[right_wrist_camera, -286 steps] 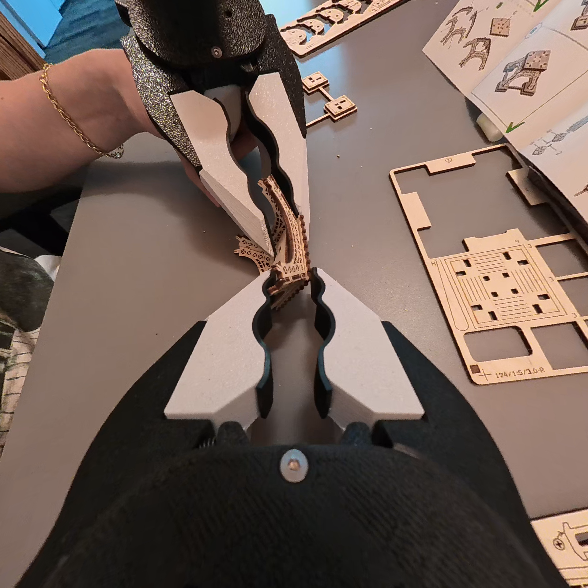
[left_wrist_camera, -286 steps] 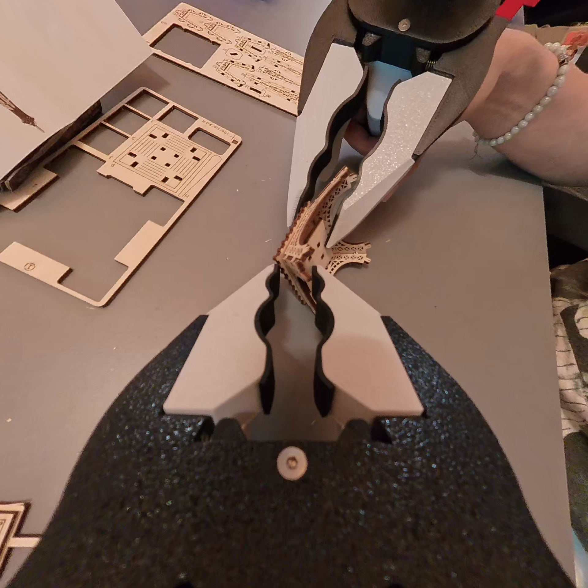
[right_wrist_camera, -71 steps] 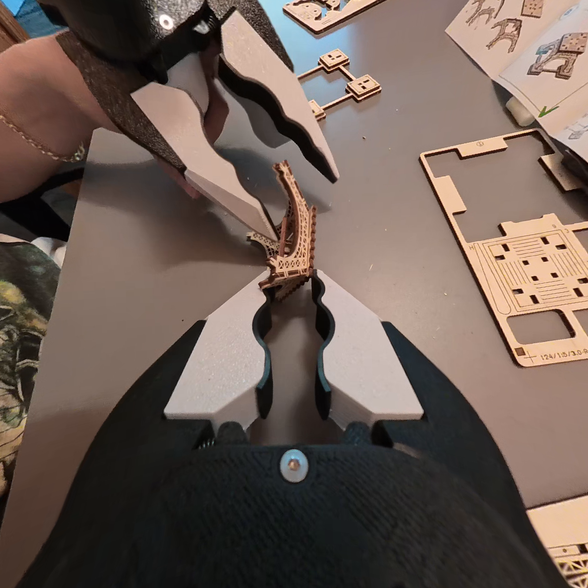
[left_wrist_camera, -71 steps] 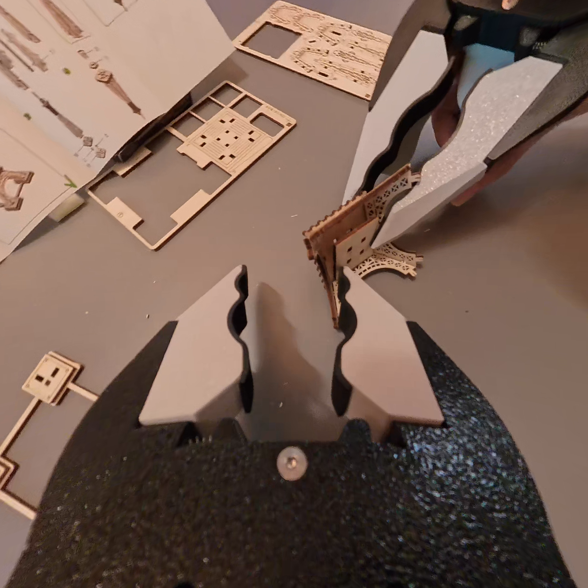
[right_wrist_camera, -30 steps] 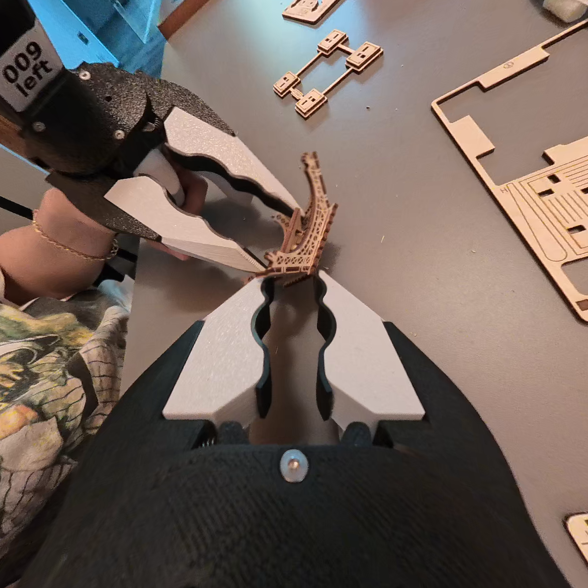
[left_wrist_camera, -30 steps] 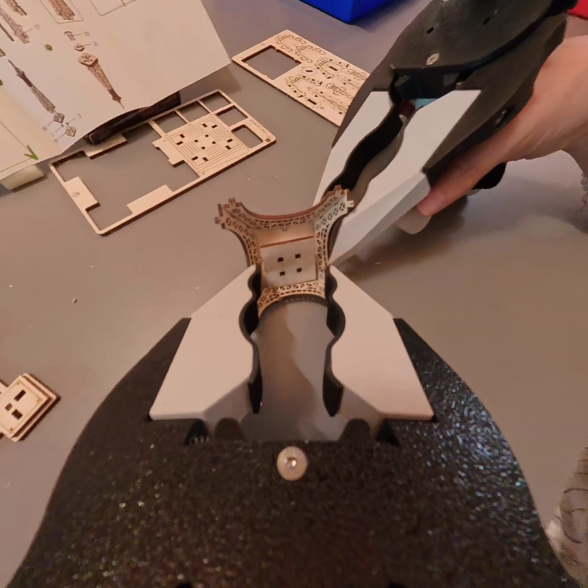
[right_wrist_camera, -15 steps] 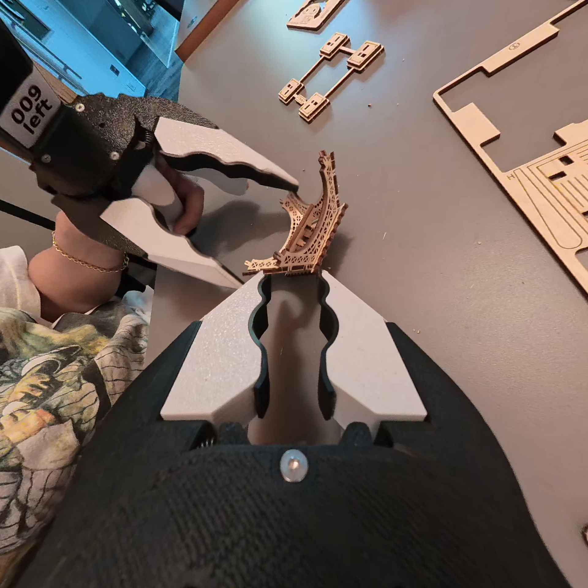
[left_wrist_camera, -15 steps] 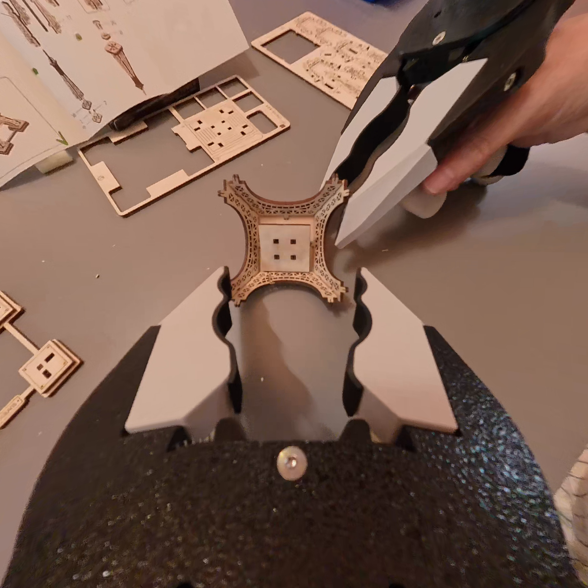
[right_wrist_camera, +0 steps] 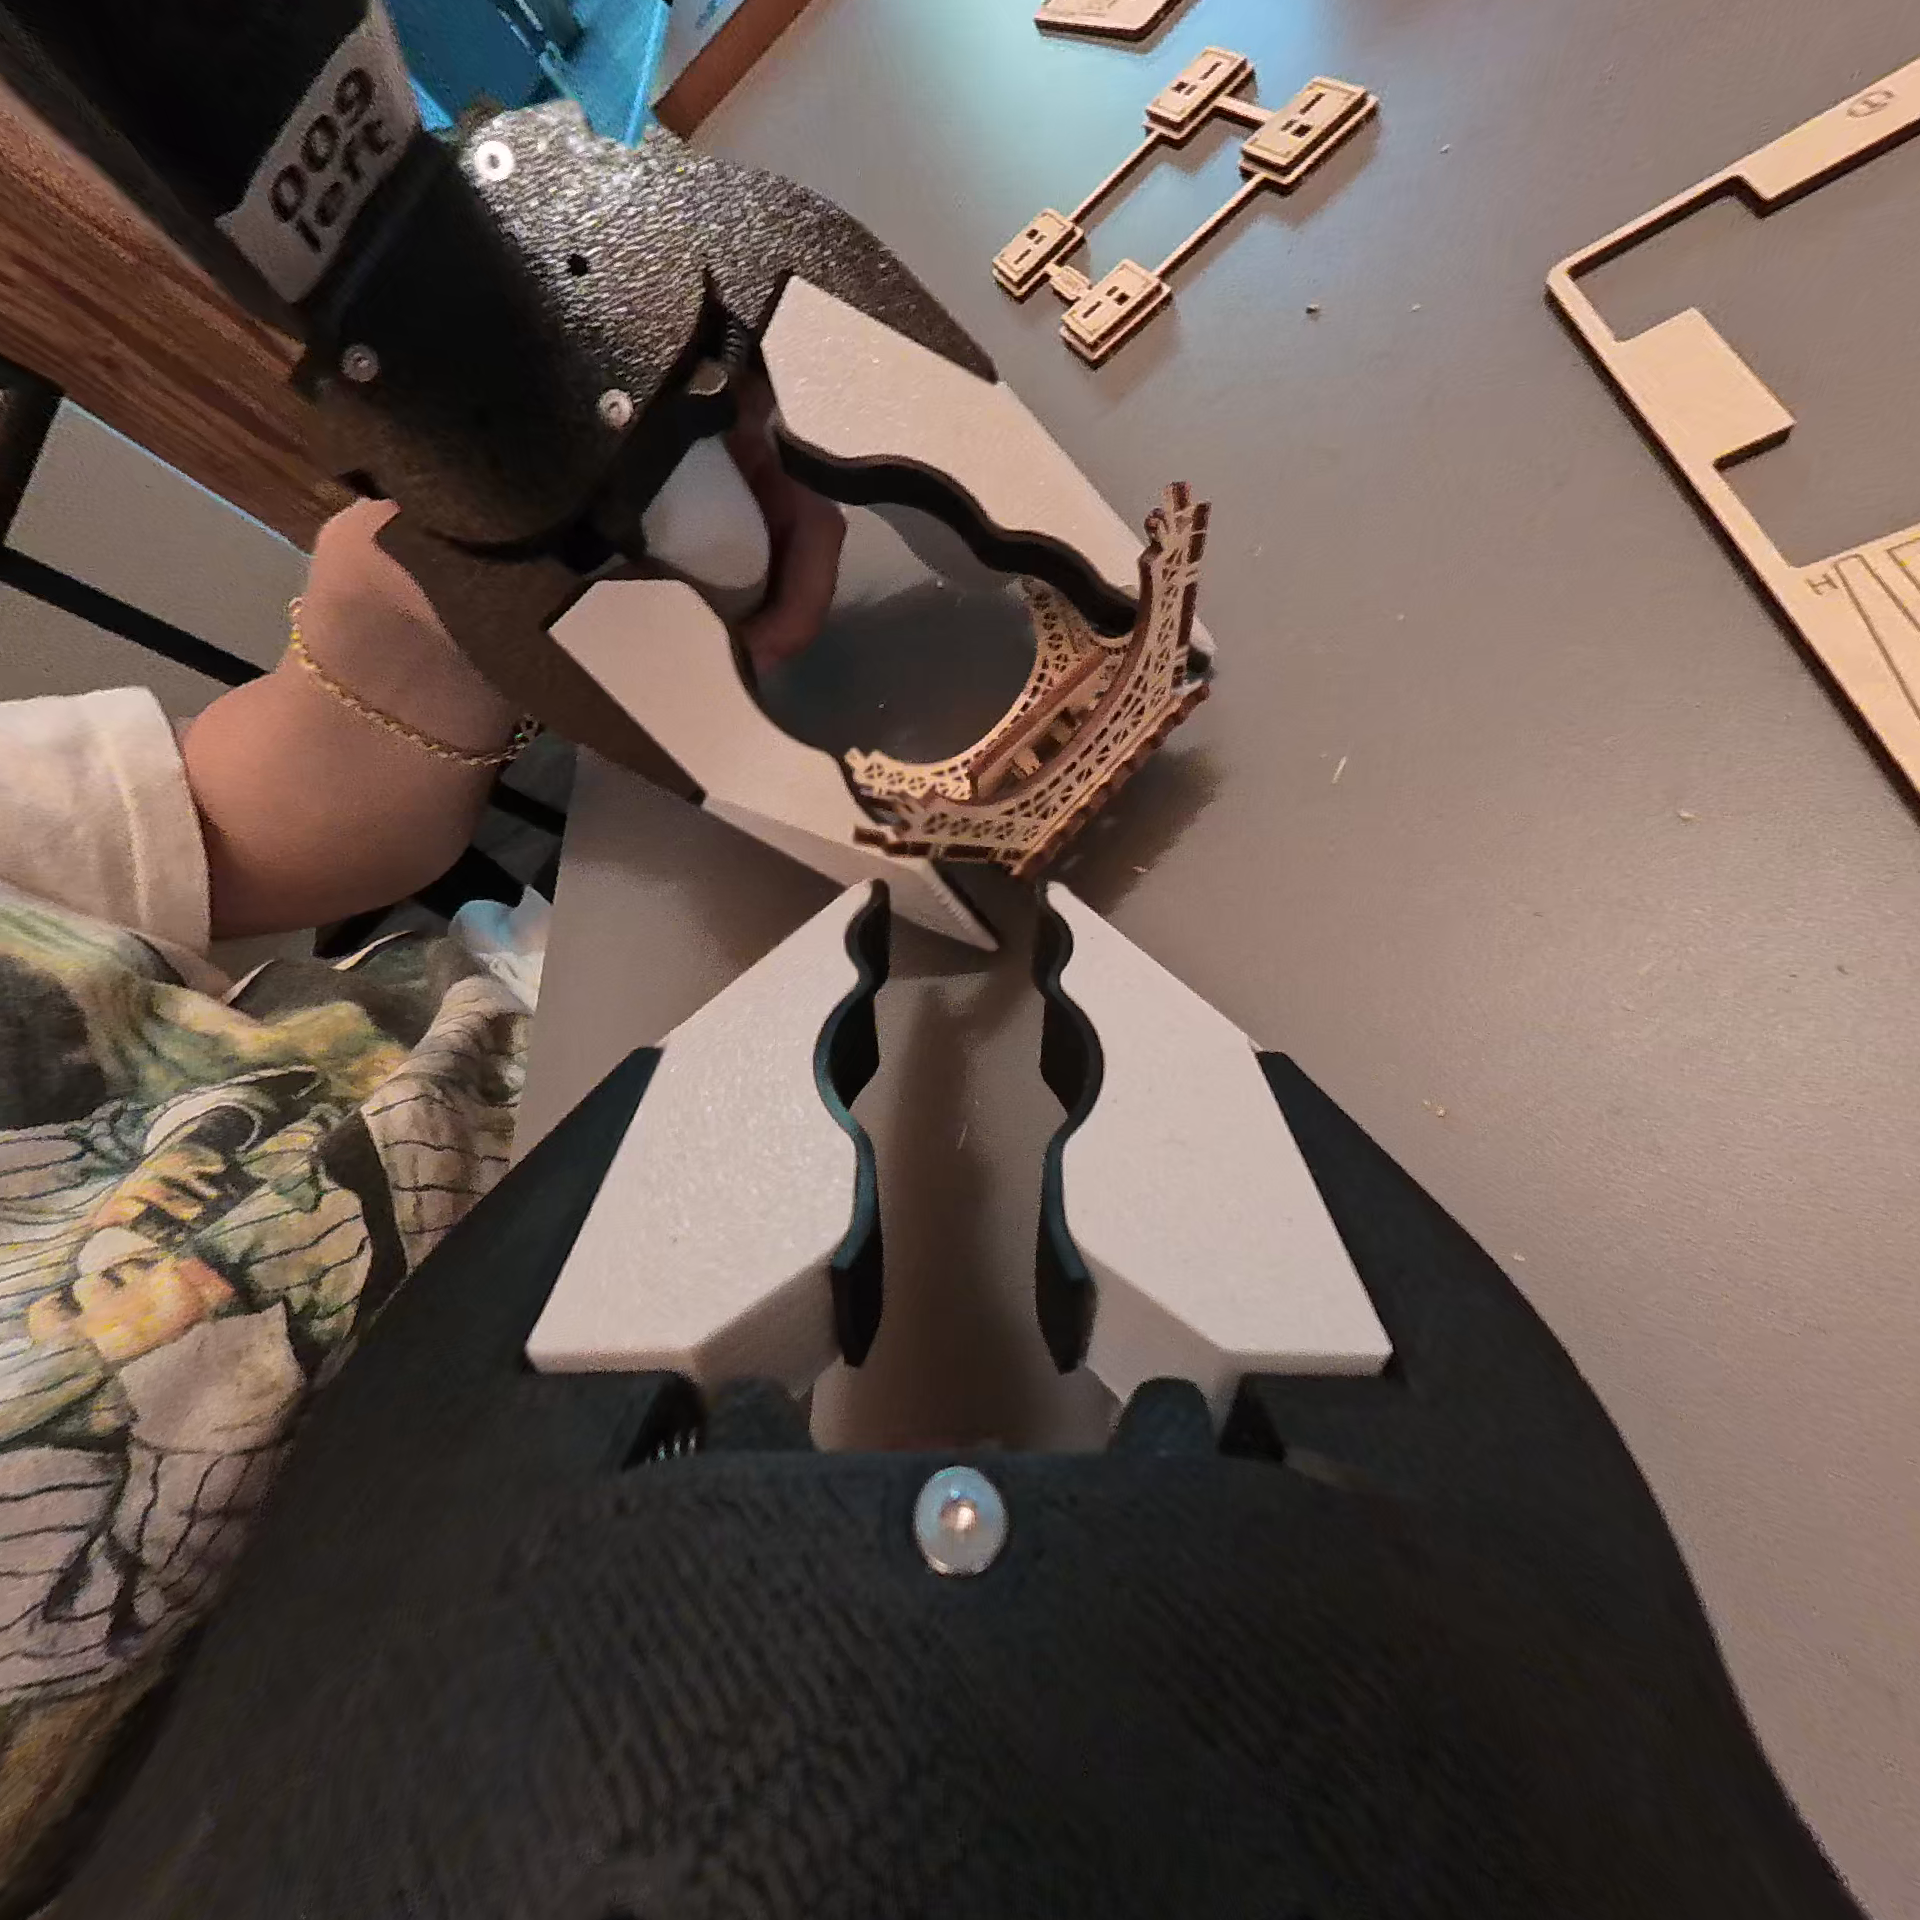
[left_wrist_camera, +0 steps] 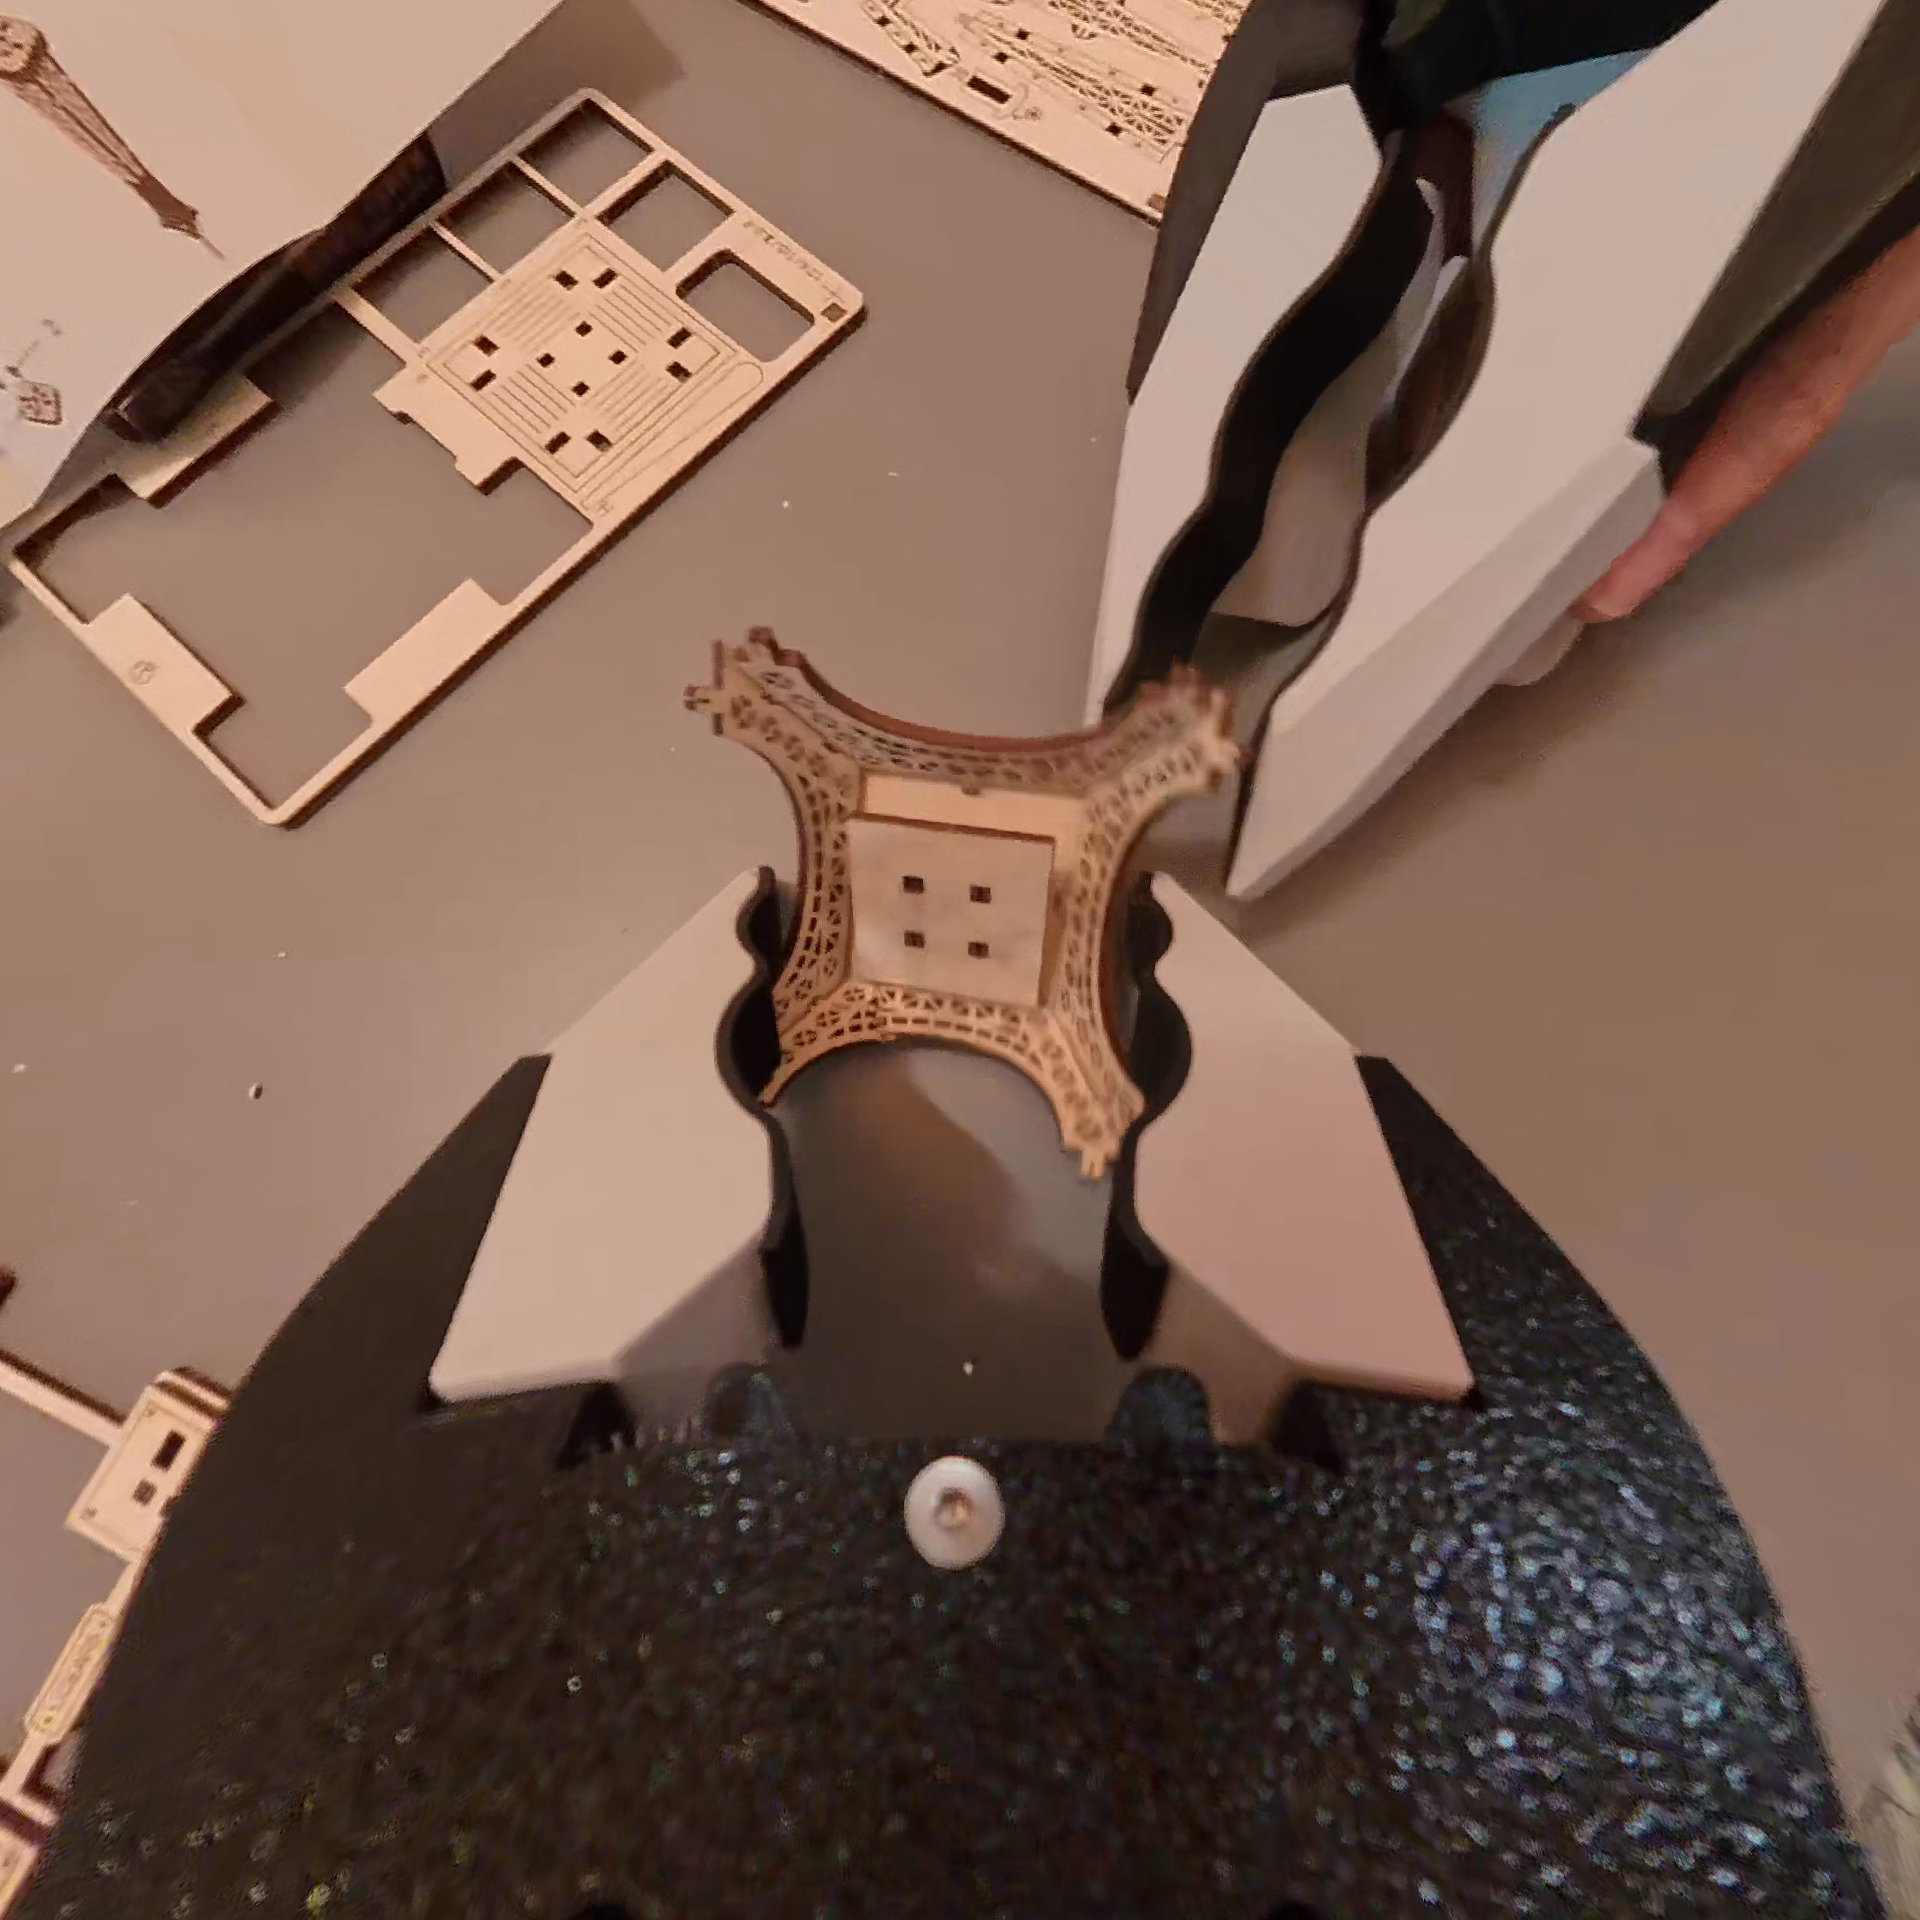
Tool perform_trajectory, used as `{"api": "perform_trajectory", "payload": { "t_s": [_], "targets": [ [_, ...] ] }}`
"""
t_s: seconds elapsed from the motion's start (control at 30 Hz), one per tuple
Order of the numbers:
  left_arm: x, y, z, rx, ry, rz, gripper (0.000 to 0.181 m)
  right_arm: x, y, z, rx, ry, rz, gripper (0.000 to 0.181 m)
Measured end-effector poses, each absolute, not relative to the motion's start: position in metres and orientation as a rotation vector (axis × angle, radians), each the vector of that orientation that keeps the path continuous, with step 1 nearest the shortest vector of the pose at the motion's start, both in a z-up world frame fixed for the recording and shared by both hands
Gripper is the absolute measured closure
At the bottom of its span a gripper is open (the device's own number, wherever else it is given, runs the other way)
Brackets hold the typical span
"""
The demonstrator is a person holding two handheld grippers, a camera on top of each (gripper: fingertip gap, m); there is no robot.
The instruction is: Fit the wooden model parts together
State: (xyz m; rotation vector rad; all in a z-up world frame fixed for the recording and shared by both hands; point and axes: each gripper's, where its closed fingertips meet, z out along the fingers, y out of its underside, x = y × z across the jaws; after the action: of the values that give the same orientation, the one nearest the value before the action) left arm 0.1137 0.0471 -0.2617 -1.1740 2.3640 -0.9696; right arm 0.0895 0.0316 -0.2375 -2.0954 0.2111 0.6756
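The wooden lattice tower base (left_wrist_camera: pixel 951 914), four curved legs around a square plate with holes, is held just above the grey table (left_wrist_camera: pixel 1558 1039). My left gripper (left_wrist_camera: pixel 956 904) is closed around its waist, one finger on each side. My right gripper (left_wrist_camera: pixel 1190 790) comes in from the upper right and pinches one leg's foot between its tips. In the right wrist view the base (right_wrist_camera: pixel 1049 748) sits just beyond my right gripper (right_wrist_camera: pixel 961 894). The left gripper (right_wrist_camera: pixel 1096 800) clasps it from the left there.
A cut-out wooden sheet (left_wrist_camera: pixel 416 468) and a paper instruction sheet (left_wrist_camera: pixel 208 125) lie at the back left. Another parts sheet (left_wrist_camera: pixel 1039 83) lies at the back. Small linked square pieces (right_wrist_camera: pixel 1184 197) lie on the table. A person's clothing (right_wrist_camera: pixel 208 1143) is at the table edge.
My left gripper, open half a second ago, has moved forward and closed around the tower base. The right gripper still holds a leg and now shows closer in the left wrist view.
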Motion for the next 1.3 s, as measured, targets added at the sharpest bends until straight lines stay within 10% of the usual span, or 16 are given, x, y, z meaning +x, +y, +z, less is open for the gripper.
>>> {"api": "perform_trajectory", "payload": {
  "t_s": [0.53,1.3],
  "targets": [
    [0.101,0.043,-0.167,-1.098,2.295,-1.588,0.118,0.098,0.041,-0.153,-1.541,0.043,0.626,0.126],
    [0.109,0.017,-0.112,-0.805,2.735,-0.960,0.119,0.105,0.019,-0.082,-0.855,0.114,0.488,0.127]
  ]
}}
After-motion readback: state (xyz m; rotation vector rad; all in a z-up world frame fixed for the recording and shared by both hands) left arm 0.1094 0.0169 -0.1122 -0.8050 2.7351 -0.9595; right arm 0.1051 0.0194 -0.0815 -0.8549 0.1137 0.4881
